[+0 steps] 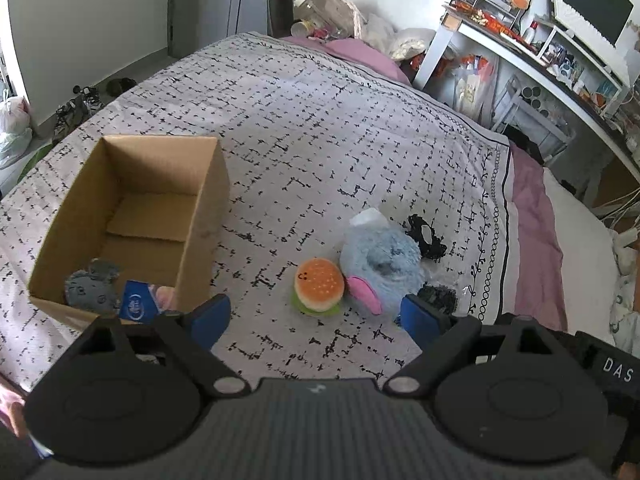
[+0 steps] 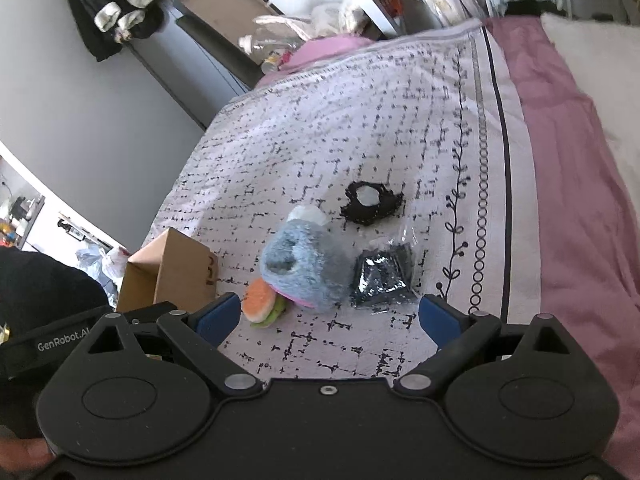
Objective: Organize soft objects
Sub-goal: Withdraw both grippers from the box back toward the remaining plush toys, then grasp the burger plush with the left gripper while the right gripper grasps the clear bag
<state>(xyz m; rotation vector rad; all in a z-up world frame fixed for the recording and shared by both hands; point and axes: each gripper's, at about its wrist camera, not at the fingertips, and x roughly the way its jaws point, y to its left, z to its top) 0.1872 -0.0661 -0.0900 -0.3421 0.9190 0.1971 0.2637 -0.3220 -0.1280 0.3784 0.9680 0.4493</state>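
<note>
On the patterned bedspread lie a burger plush (image 1: 319,291) (image 2: 262,302), a fluffy blue plush (image 1: 380,262) (image 2: 306,266), a black lace piece (image 1: 425,236) (image 2: 370,202) and a black item in a clear bag (image 1: 438,298) (image 2: 384,278). An open cardboard box (image 1: 208,200) (image 2: 176,274) stands to the left; it holds a grey plush (image 1: 90,290) and a blue packet (image 1: 138,306). My left gripper (image 1: 314,314) is open and empty, hovering just before the burger. My right gripper (image 2: 330,318) is open and empty, near the blue plush and bag.
A pink sheet (image 2: 560,160) and white pillow (image 2: 592,64) lie to the right. A cluttered white desk (image 1: 540,48) stands beyond the bed. Bottles and bags (image 1: 320,12) sit at the bed's far end. Bags and shoes (image 1: 76,108) lie on the floor, left.
</note>
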